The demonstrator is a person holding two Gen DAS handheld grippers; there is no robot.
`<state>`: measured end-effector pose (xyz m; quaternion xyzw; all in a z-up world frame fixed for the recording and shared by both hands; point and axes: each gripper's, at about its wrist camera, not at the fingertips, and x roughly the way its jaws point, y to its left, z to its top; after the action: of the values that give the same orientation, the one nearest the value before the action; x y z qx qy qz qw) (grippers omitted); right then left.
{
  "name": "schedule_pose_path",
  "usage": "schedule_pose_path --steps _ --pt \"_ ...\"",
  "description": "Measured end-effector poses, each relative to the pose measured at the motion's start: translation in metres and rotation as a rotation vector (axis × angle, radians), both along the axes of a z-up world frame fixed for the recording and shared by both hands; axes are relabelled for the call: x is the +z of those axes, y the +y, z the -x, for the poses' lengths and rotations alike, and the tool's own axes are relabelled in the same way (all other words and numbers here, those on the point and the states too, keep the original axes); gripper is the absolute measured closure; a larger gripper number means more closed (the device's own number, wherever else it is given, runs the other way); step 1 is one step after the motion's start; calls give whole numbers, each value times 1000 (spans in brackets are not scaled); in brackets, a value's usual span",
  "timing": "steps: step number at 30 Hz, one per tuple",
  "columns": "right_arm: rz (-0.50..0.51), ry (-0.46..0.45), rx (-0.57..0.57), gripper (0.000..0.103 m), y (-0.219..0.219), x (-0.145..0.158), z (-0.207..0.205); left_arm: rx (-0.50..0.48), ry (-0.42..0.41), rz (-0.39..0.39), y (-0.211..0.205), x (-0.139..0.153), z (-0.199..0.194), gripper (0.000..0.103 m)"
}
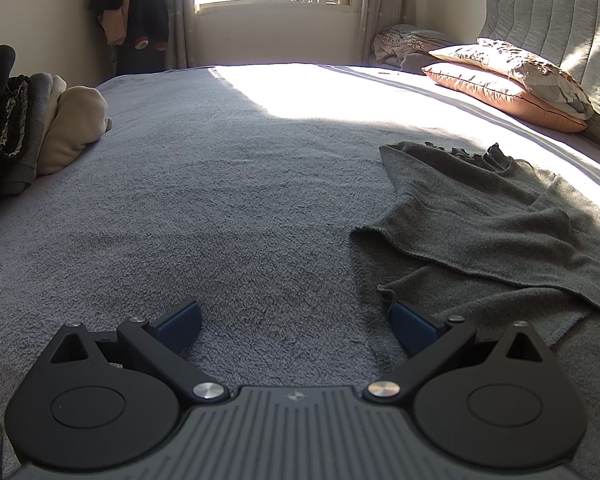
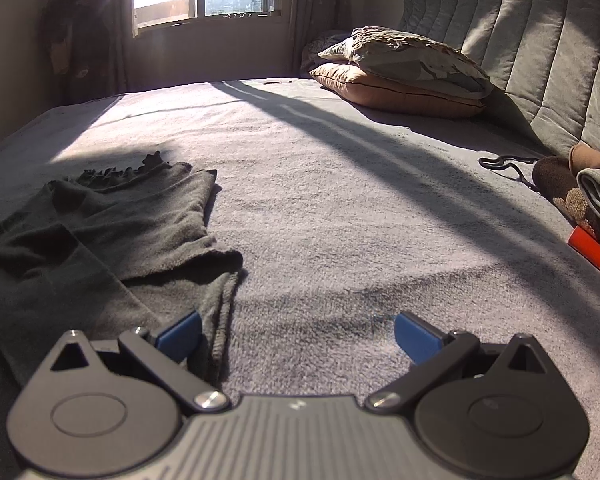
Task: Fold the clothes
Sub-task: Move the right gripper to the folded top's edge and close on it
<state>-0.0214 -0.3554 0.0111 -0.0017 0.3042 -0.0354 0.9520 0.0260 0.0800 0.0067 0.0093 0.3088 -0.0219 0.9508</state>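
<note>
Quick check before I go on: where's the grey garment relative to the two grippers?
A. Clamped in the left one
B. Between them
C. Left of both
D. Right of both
B: the grey garment lies right of the open left gripper and left of the open right gripper.

No legible text, label, brand name, number or sign is to be found in either view. Only a small embossed emblem is seen on the ribbed grey body just behind the jaws of each claw, and it cannot be read.
</note>
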Motion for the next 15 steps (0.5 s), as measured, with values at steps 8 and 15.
schedule_pose_path --steps 8,15 --pt "-188 91 56 0 -11 11 36 -1 2 7 1 0 -1 0" --pt "-365 182 90 0 -15 4 84 -14 43 2 1 5 -2 0"
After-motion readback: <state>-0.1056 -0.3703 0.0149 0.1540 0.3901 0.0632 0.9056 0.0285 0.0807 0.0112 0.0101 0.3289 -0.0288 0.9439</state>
